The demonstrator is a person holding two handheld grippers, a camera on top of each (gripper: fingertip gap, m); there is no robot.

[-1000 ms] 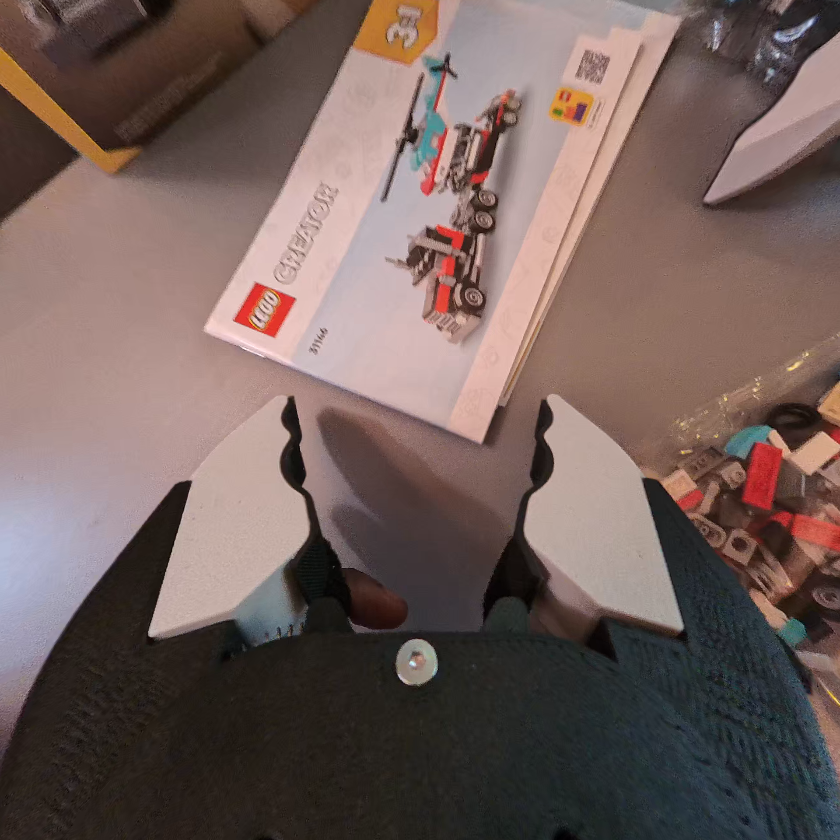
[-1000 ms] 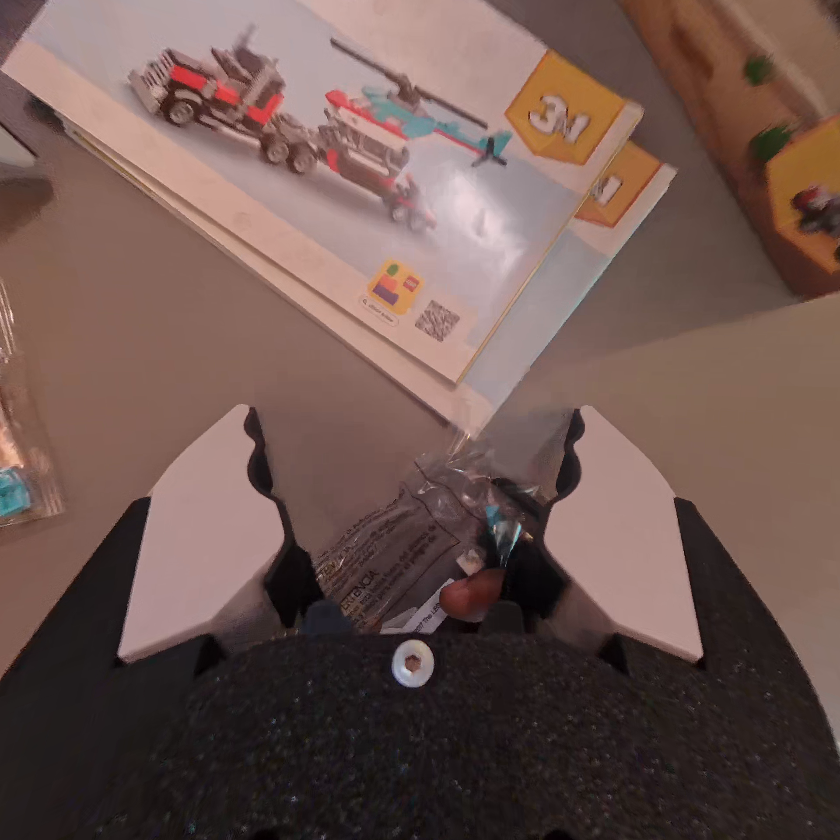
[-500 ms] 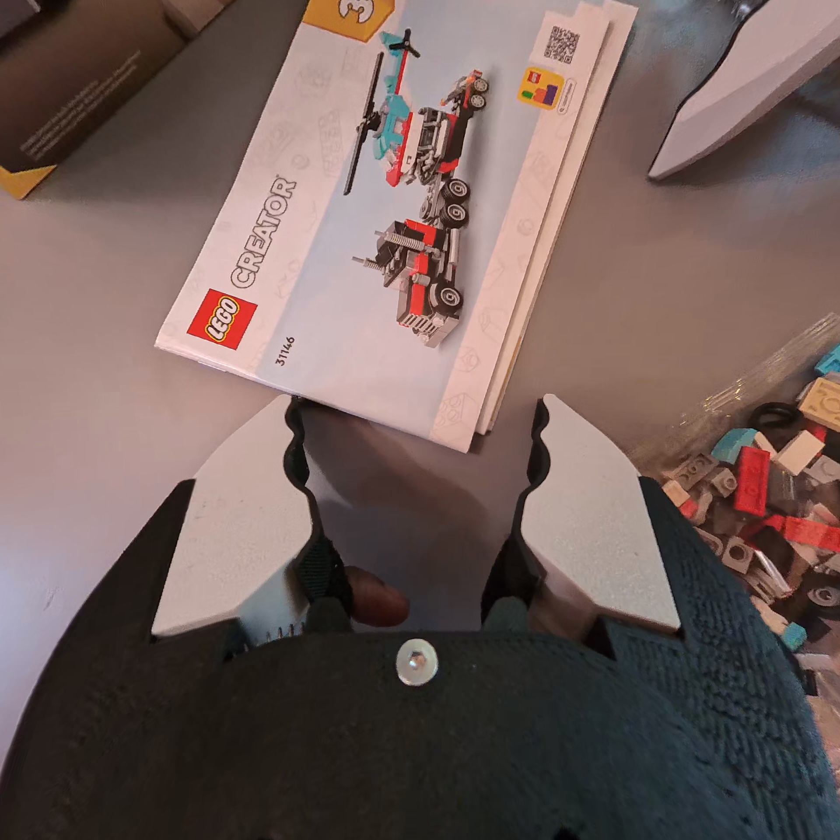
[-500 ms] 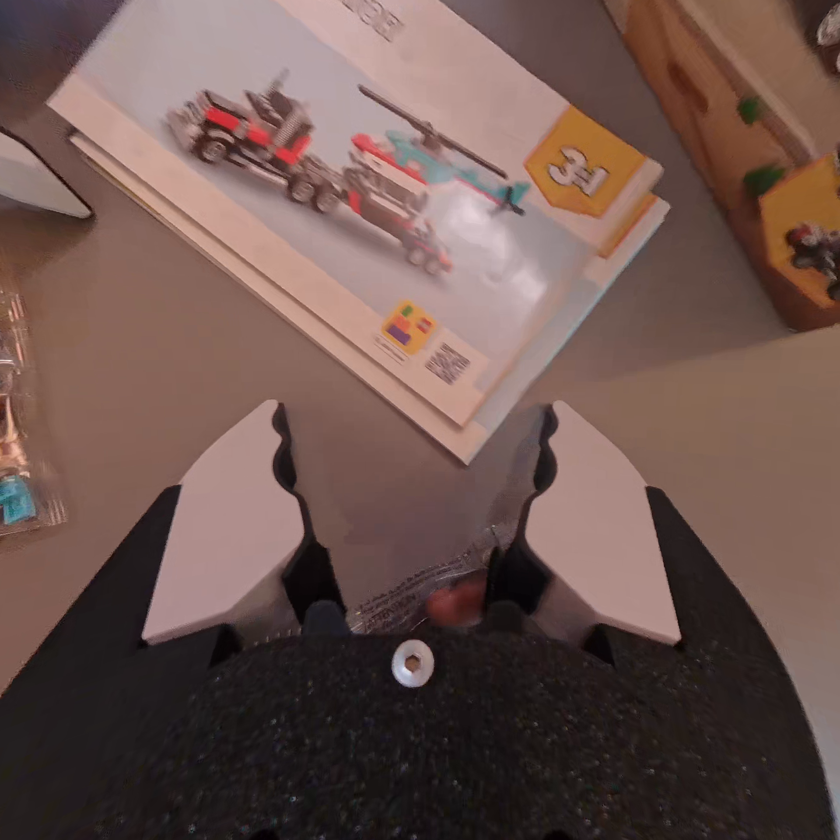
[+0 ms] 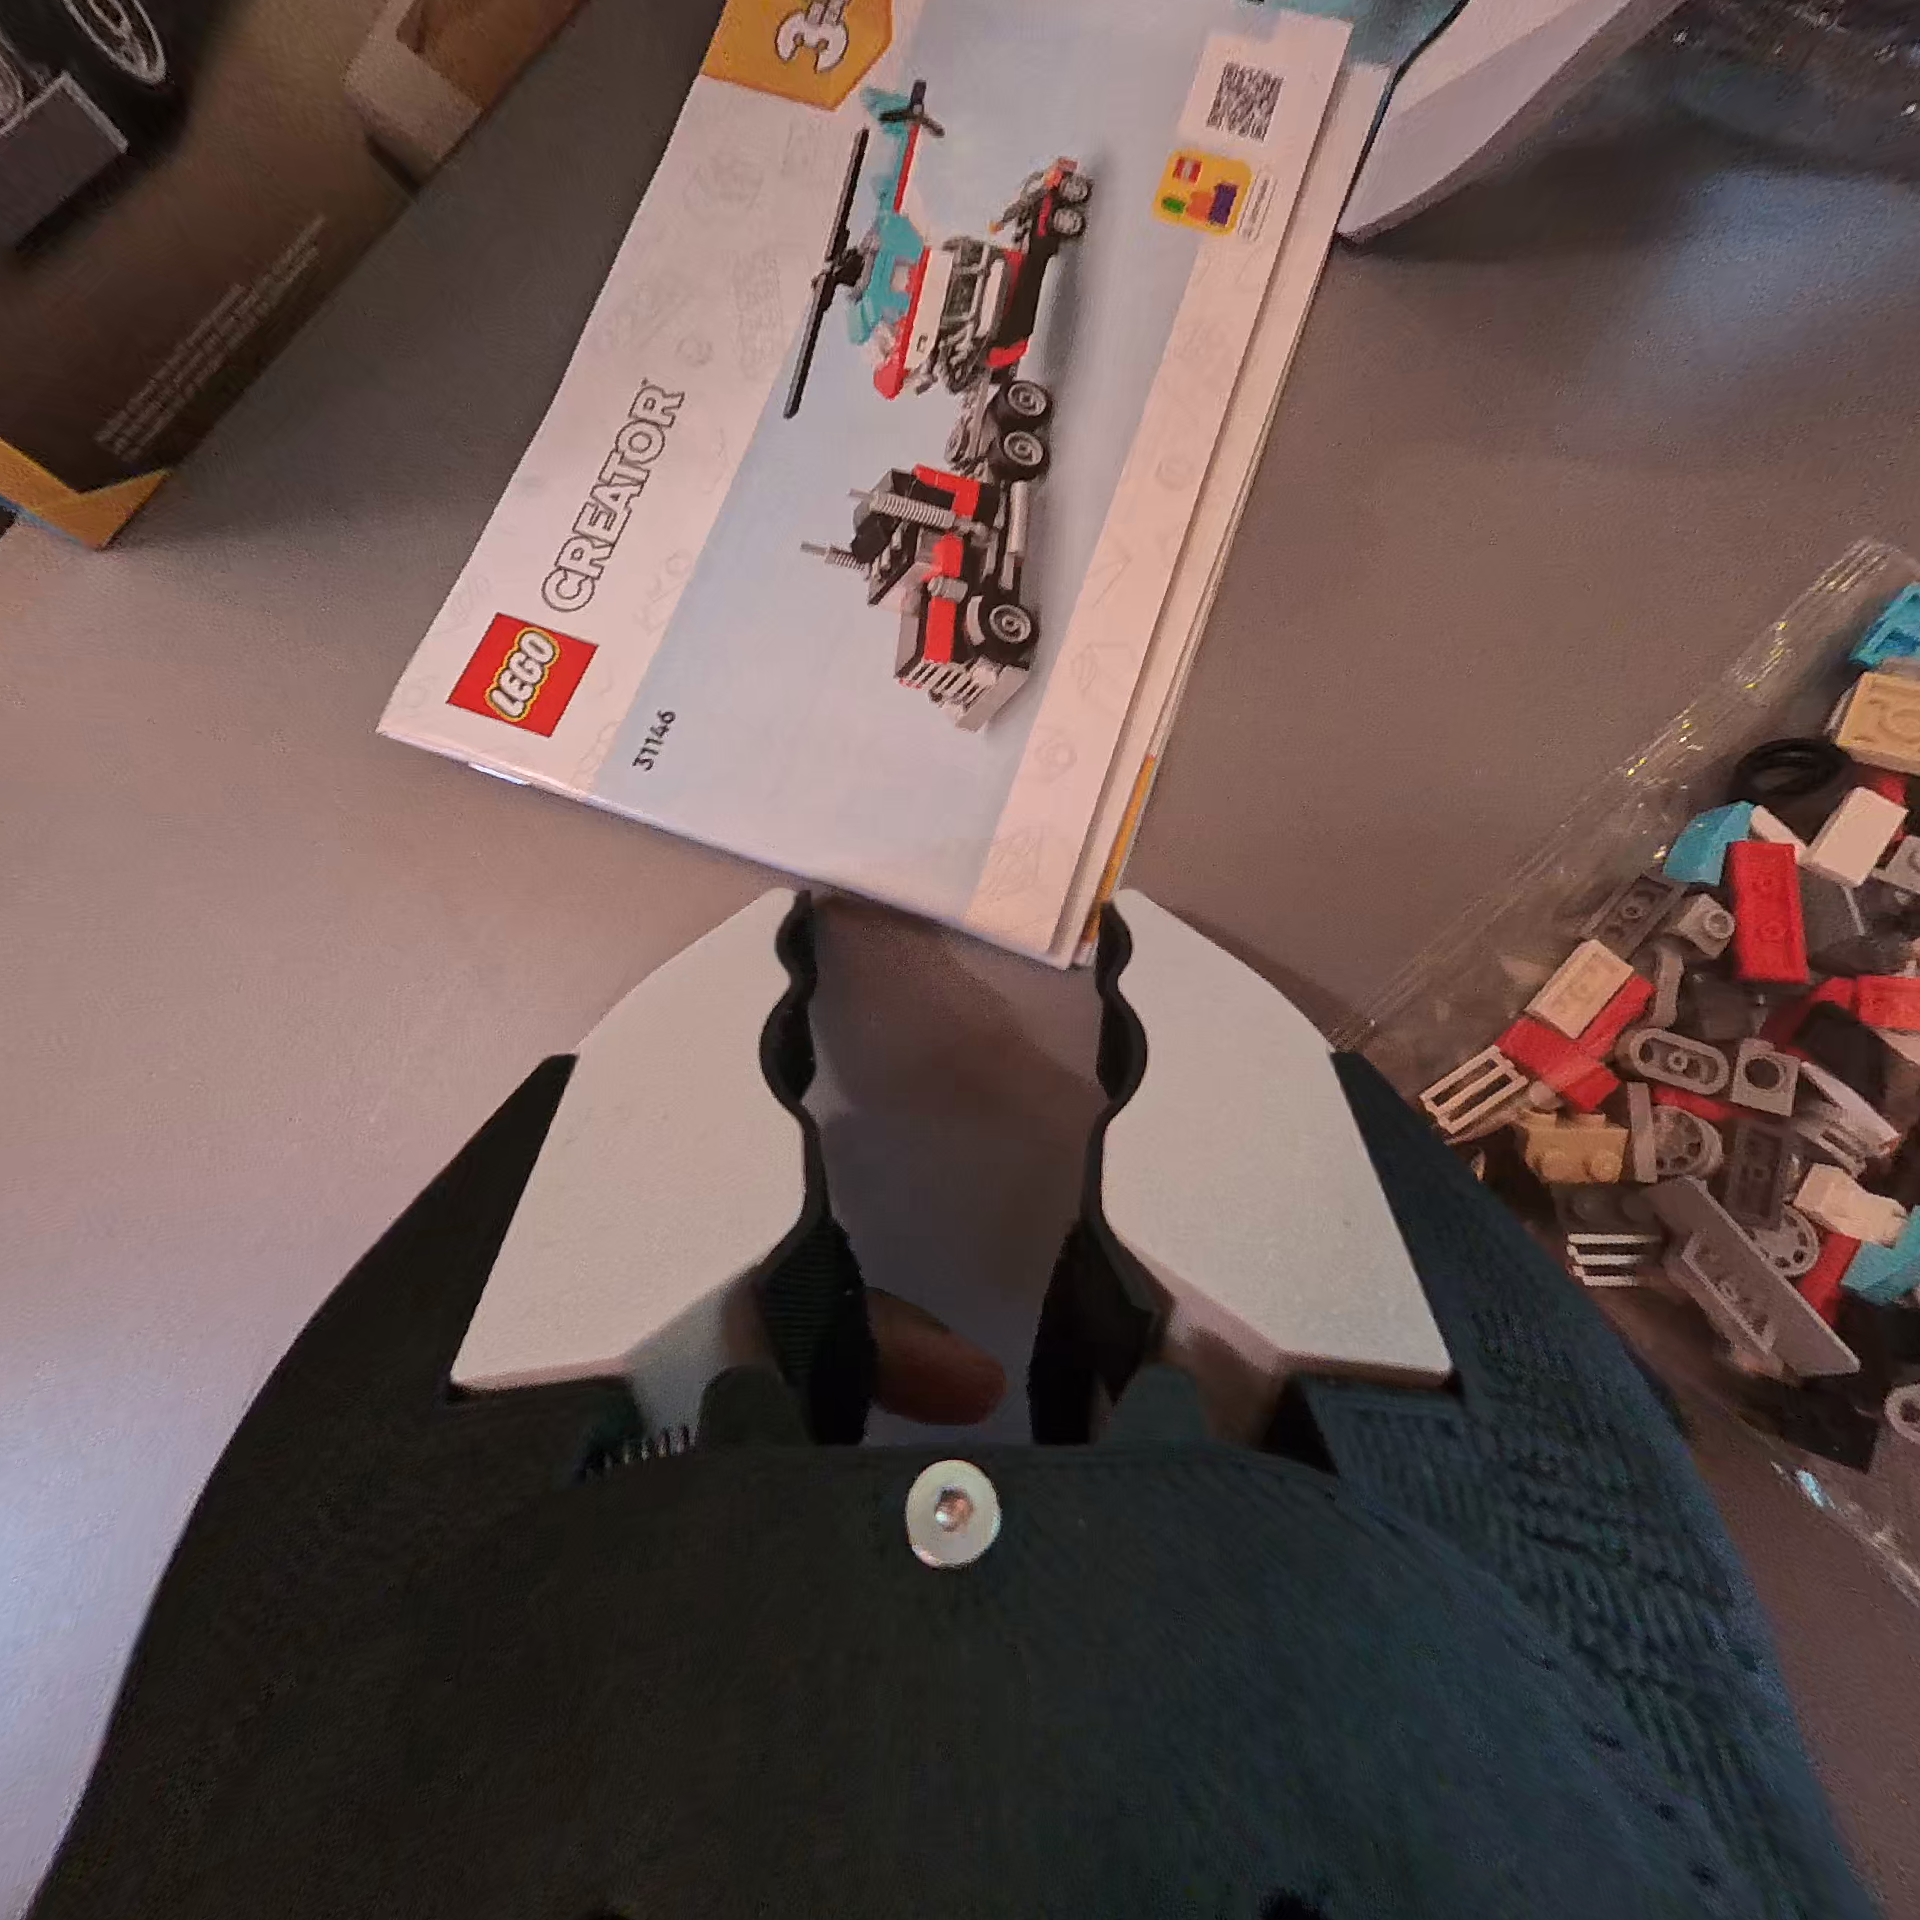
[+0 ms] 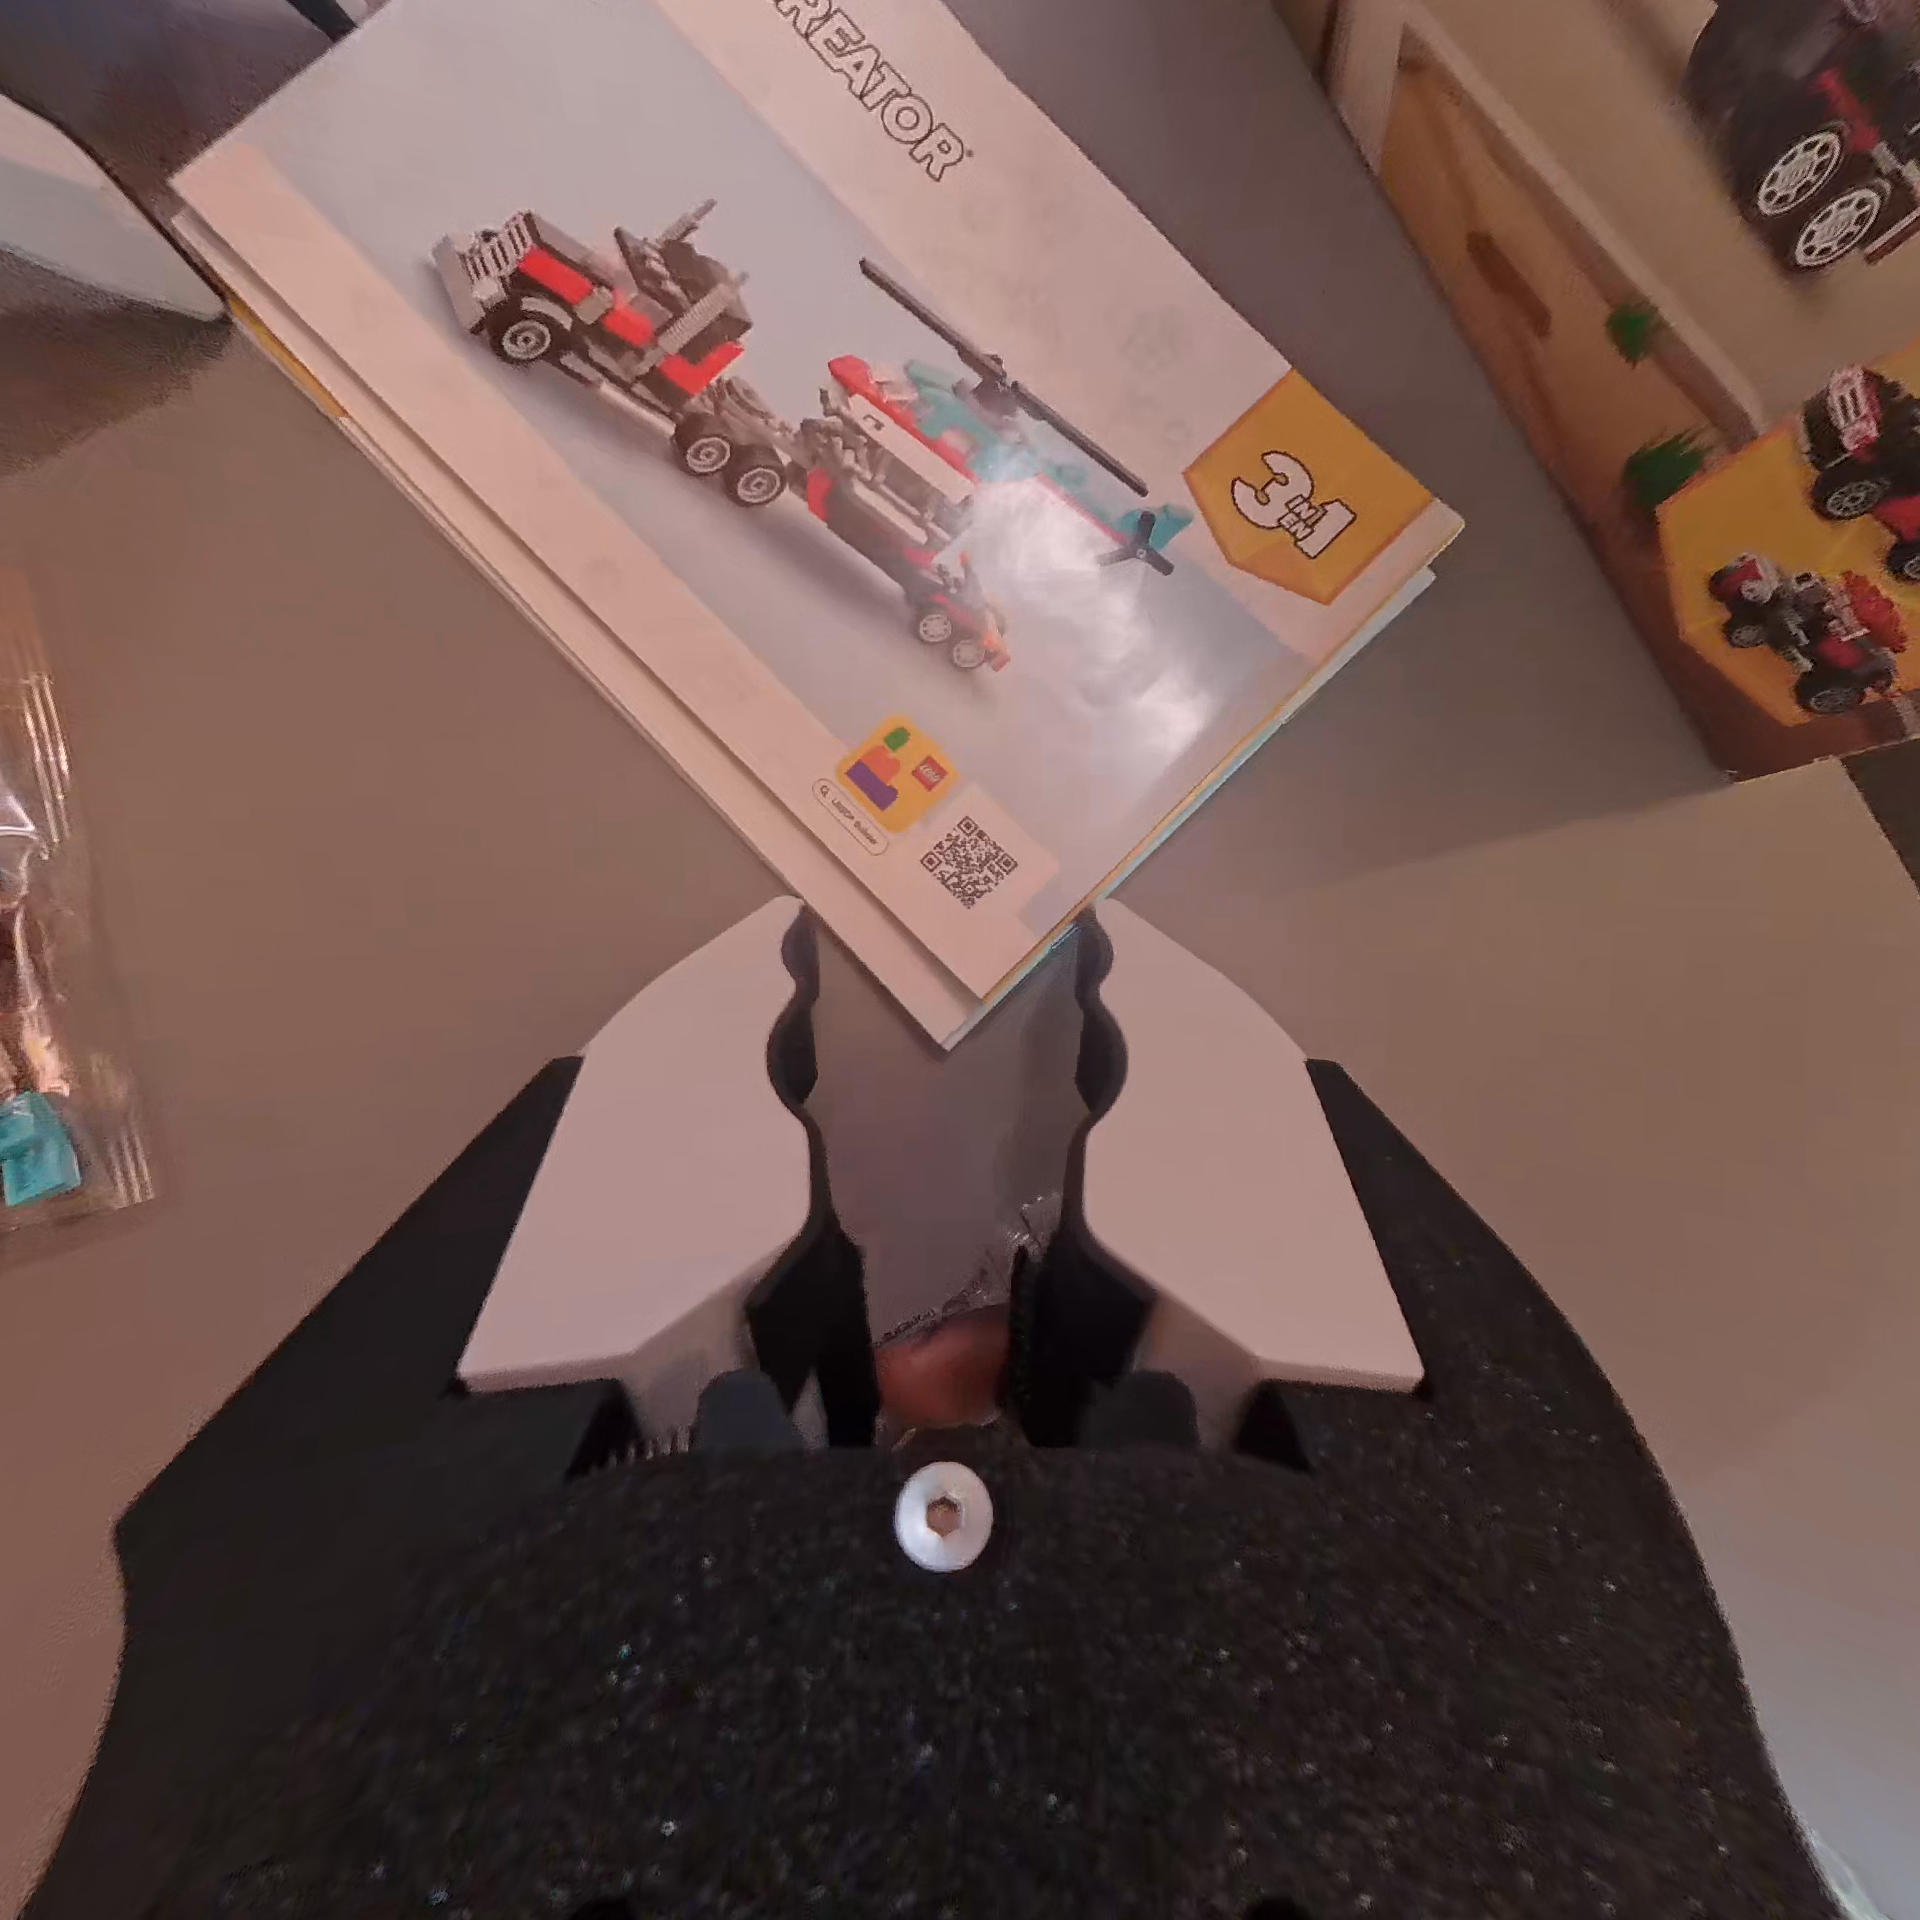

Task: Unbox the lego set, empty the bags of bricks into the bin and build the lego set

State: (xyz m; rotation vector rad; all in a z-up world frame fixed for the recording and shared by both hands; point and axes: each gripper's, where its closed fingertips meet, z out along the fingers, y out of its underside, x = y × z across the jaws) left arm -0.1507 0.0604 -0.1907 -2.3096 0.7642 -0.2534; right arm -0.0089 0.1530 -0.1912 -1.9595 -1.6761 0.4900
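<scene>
The instruction booklets (image 5: 831, 540) lie stacked flat on the grey table. My left gripper (image 5: 951, 914) is open with a narrowed gap and empty; its tips sit at the stack's near corner, just above the table. My right gripper (image 6: 940, 925) is open with a narrowed gap, and the opposite corner of the booklets (image 6: 831, 520) lies between its tips, not pinched. A scrap of clear plastic bag (image 6: 1023, 1247) shows below, between the right fingers. A clear bag of loose bricks (image 5: 1714, 1039) lies to the right of my left gripper; its edge shows in the right wrist view (image 6: 42, 935).
The set's cardboard box (image 5: 156, 260) lies beyond the booklets at the upper left, and shows at the right of the right wrist view (image 6: 1766, 520). A finger of the right gripper (image 5: 1455, 125) shows at the far end of the booklets. A finger of the left gripper (image 6: 83, 229) shows at the upper left.
Both grippers have moved in towards opposite corners of the booklets and narrowed their jaws. The clear bag under the right gripper has mostly dropped out of sight.
</scene>
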